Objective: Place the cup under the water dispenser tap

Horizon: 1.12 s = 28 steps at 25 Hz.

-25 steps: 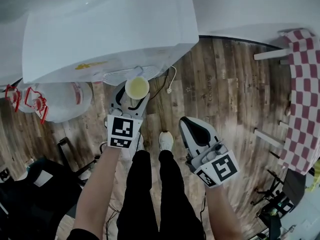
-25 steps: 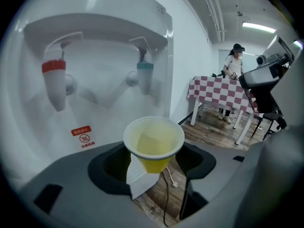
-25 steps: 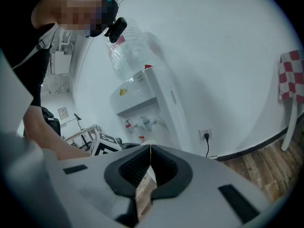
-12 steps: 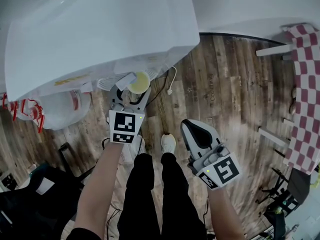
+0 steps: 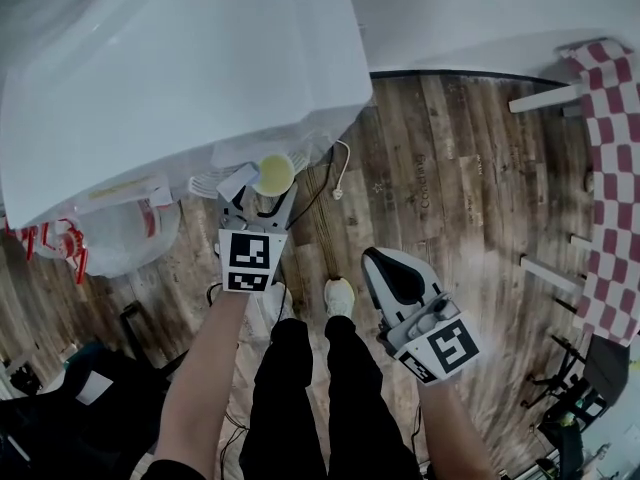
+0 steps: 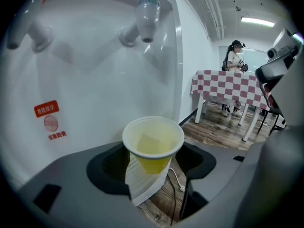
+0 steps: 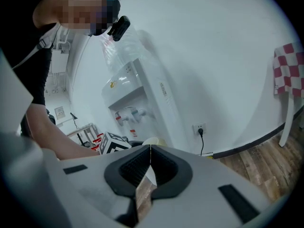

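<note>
L tongs clamped on cup: upright, mouth up, axis vert., below tap; R tongs closed, empty.

- We see soft, even indoor light in all three views; a ceiling lamp glows as a bright strip in the left gripper view.
- The water dispenser is nearly washed out white in the head view, while the wooden floor reads darker.
- Both gripper views bend strongly at the edges, with black corners.
- The cup is sharp; the grey foreground nearest the lens is soft.
- A faint shadow spreads behind the tap.
</note>
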Available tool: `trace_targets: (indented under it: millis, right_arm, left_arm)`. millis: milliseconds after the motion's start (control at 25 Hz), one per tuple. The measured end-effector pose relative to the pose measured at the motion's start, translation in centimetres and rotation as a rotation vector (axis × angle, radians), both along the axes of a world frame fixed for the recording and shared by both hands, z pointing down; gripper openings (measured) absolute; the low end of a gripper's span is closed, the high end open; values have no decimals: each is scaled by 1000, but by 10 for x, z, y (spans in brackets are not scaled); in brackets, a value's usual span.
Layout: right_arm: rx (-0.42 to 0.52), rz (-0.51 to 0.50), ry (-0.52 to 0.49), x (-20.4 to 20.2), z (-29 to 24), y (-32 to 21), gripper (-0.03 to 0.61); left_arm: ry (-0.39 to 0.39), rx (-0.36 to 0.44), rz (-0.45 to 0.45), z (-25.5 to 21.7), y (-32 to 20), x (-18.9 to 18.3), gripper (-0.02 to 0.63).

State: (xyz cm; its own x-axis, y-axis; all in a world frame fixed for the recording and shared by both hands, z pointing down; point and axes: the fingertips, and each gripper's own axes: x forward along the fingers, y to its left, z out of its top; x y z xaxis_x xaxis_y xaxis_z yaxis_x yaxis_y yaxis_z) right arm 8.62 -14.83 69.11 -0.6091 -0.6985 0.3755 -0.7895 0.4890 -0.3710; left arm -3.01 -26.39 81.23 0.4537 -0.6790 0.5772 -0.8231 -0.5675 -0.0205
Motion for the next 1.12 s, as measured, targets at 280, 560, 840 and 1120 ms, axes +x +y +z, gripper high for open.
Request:
trace_targets:
  millis: [280, 560, 840, 1120]
  right_arm:
    - [-10, 10, 5, 10, 4, 5, 21]
    - [-16, 7, 6, 6, 6, 6, 21]
    - [-18, 0, 11, -2, 2, 6, 21]
    - [-6, -6, 24, -9, -11, 9, 21]
  left_arm:
    - [11, -19, -31, 4, -3, 2, 301]
    - [20, -37, -26, 7, 0, 1, 333]
    - [30, -45, -25, 6, 6, -2, 345]
    - [25, -64, -34, -1, 23, -11, 348]
